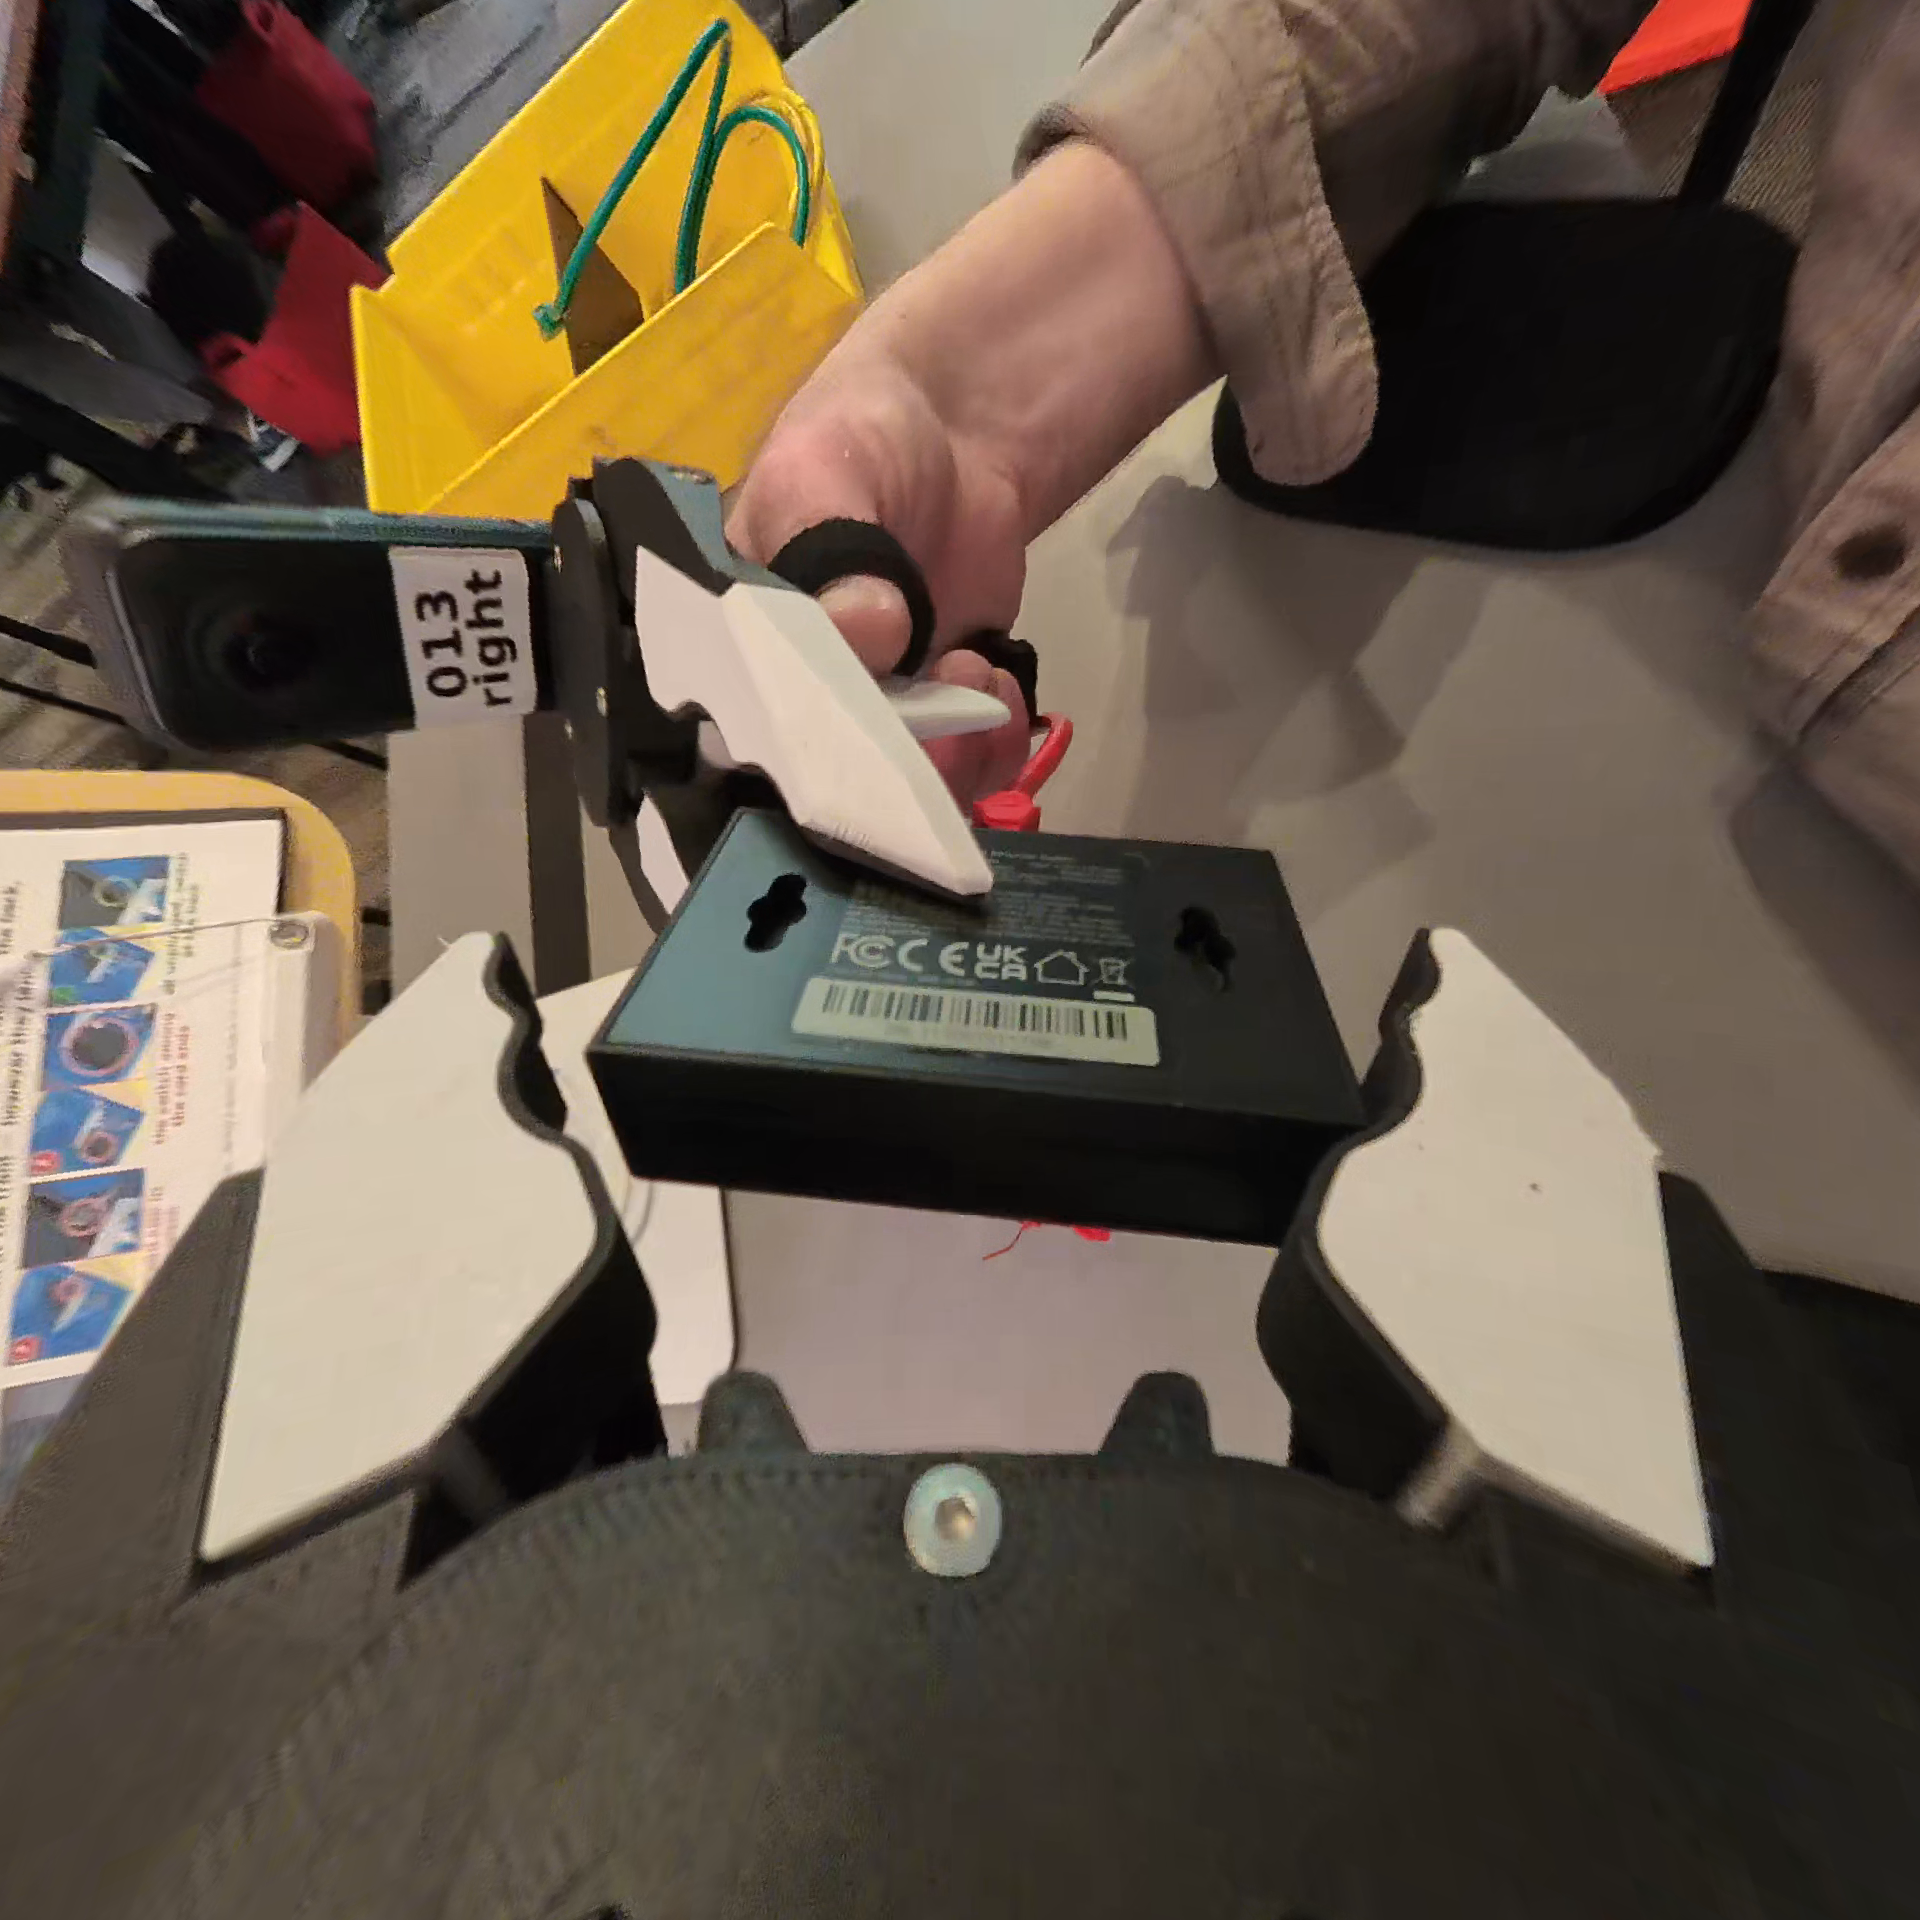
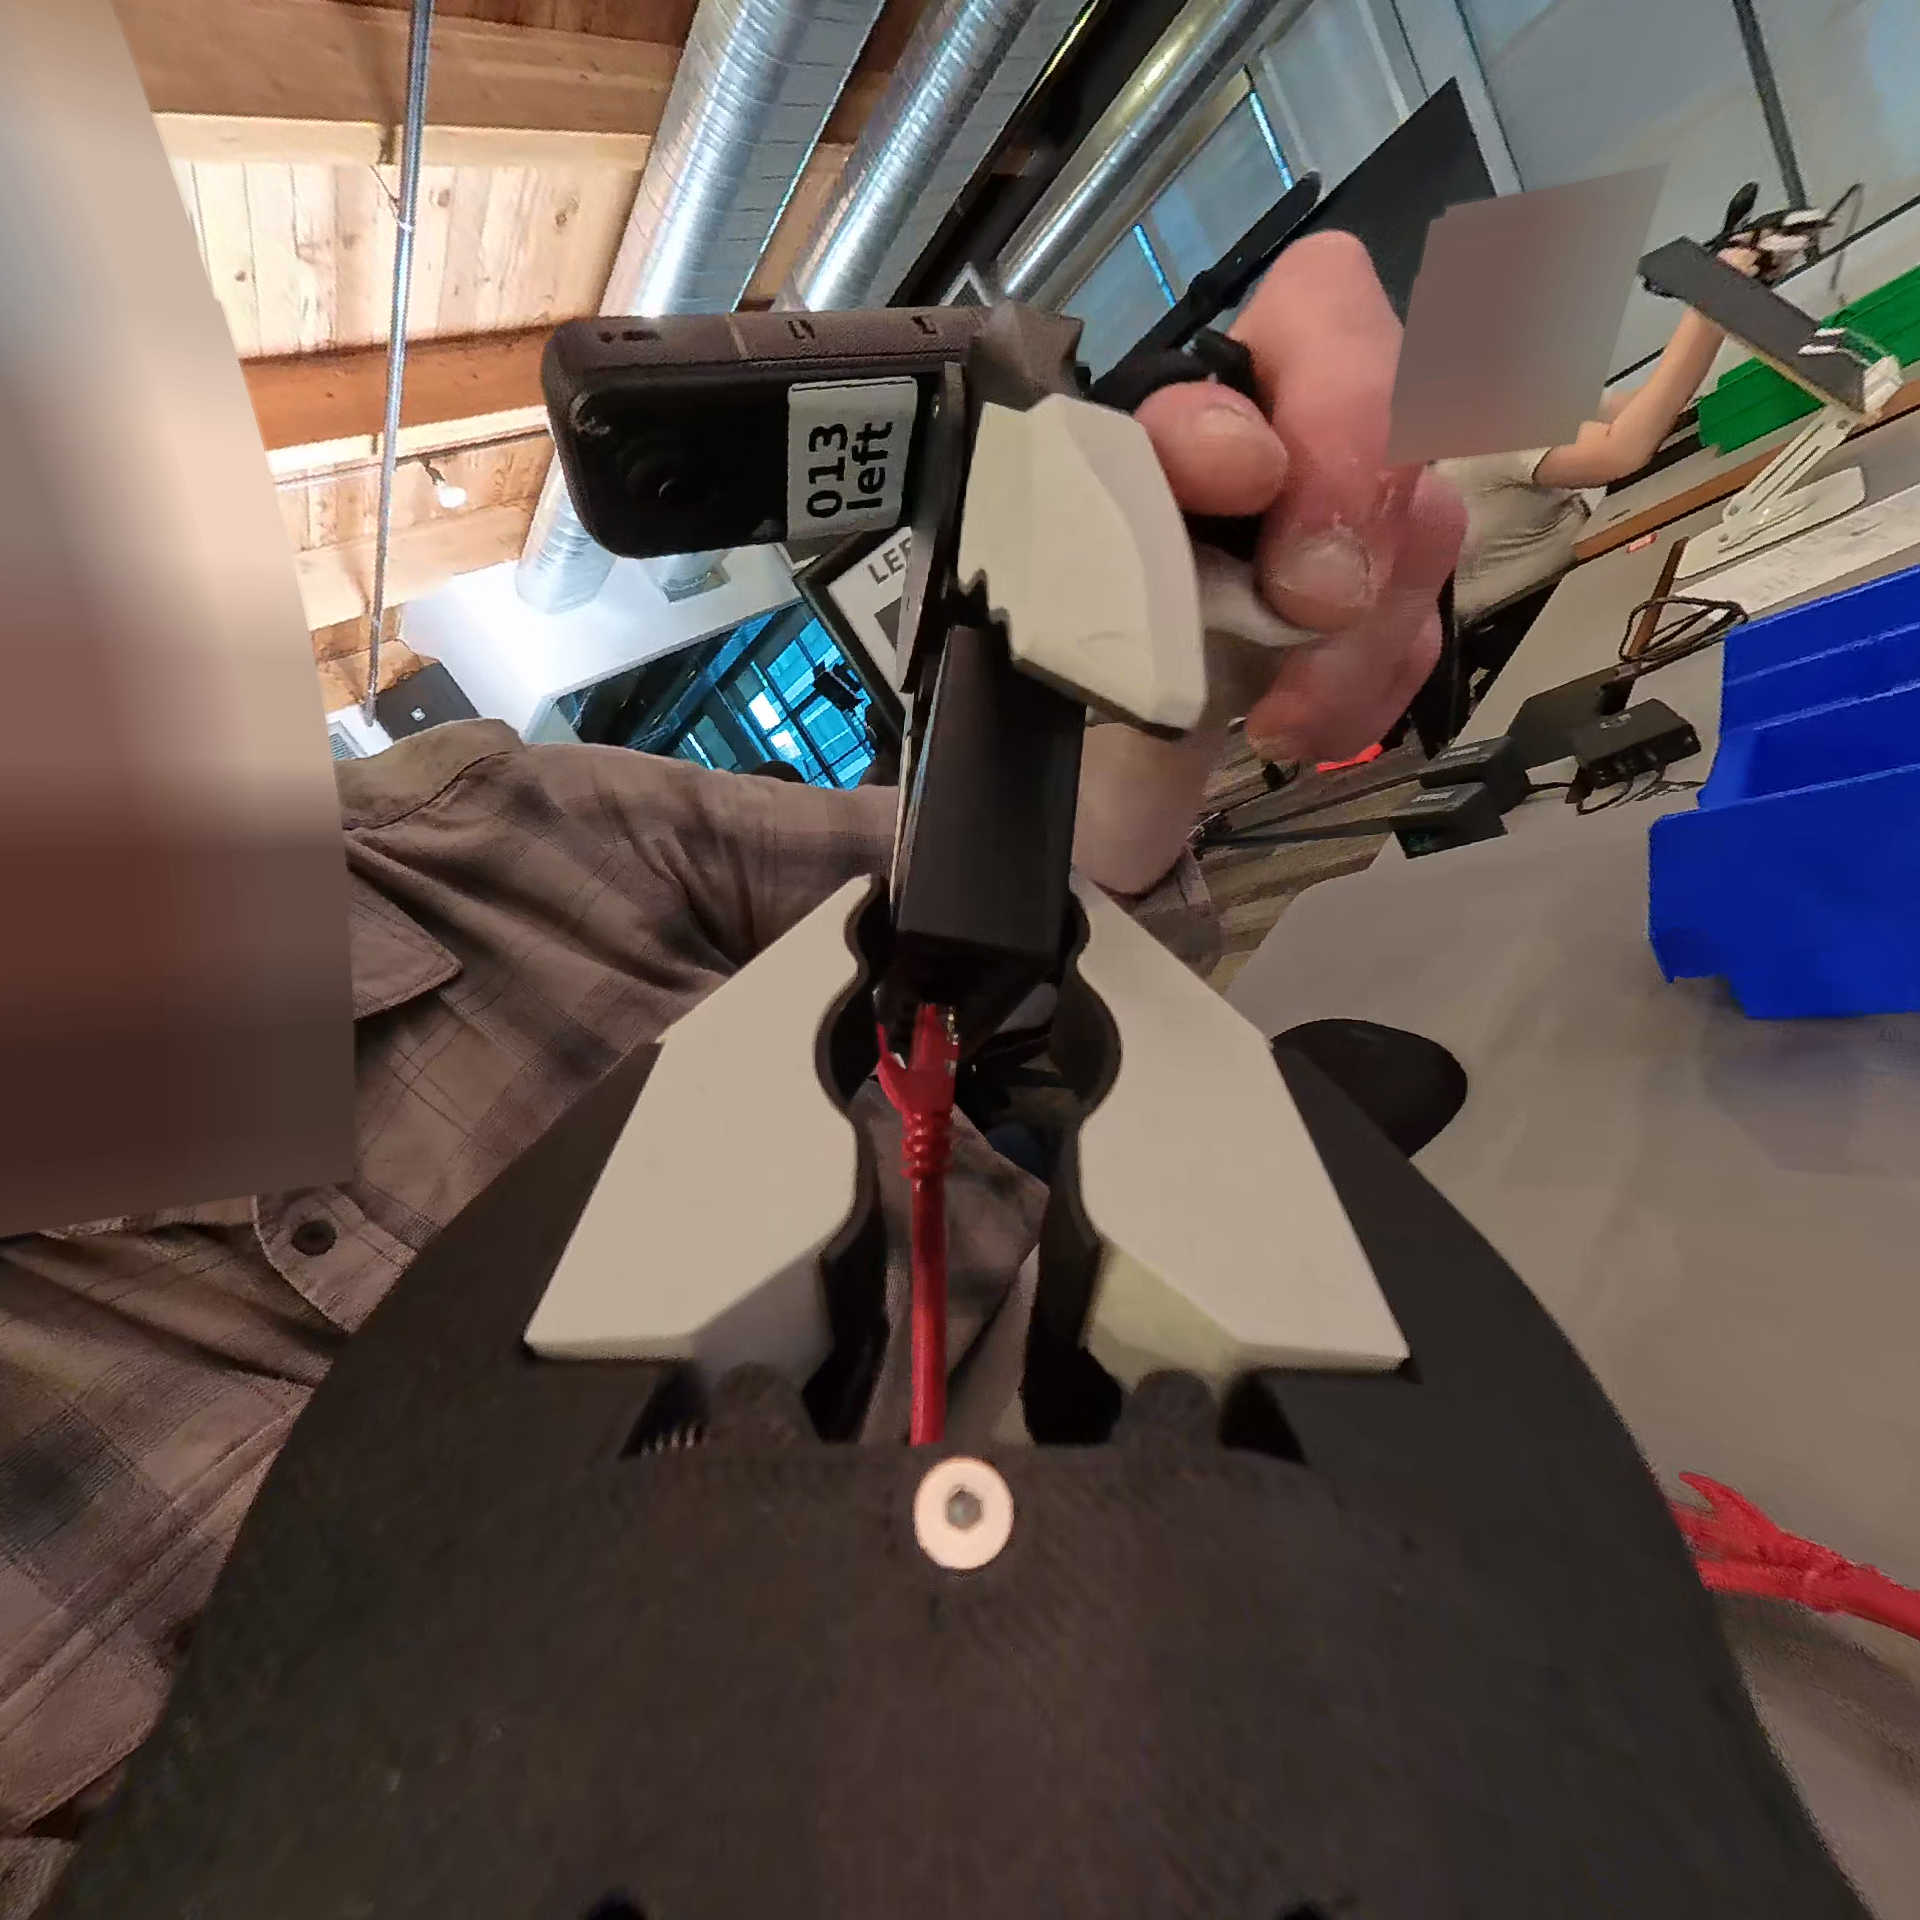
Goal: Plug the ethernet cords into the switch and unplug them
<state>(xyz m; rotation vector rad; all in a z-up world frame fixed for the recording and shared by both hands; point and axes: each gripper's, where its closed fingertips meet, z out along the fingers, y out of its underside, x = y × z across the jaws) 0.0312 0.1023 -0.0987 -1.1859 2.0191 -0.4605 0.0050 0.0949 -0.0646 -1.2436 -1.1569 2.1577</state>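
Observation:
My left gripper (image 1: 966,945) is shut on the black switch (image 1: 1039,1101) and holds it above the table, underside with barcode label up. In the right wrist view the switch (image 2: 987,790) hangs from the left gripper's white finger (image 2: 1081,561). A red ethernet cord (image 2: 928,1247) runs between my right gripper's fingers, and its plug (image 2: 932,1060) sits at the switch's port face. My right gripper (image 2: 977,909) is partly open, its tips flanking the port end without pinching the cord. In the left wrist view it (image 1: 982,800) reaches over the far edge by the red plug (image 1: 1013,805).
A yellow bin (image 1: 499,395) with green cables stands at the back left. A picture instruction sheet (image 1: 125,1039) lies at the left. A blue bin (image 2: 1818,831) stands on the grey table (image 2: 1558,1143). Another red plug (image 2: 1766,1558) lies at the right. The person's torso is close behind. My two grippers' fingertips are within a few centimetres of each other.

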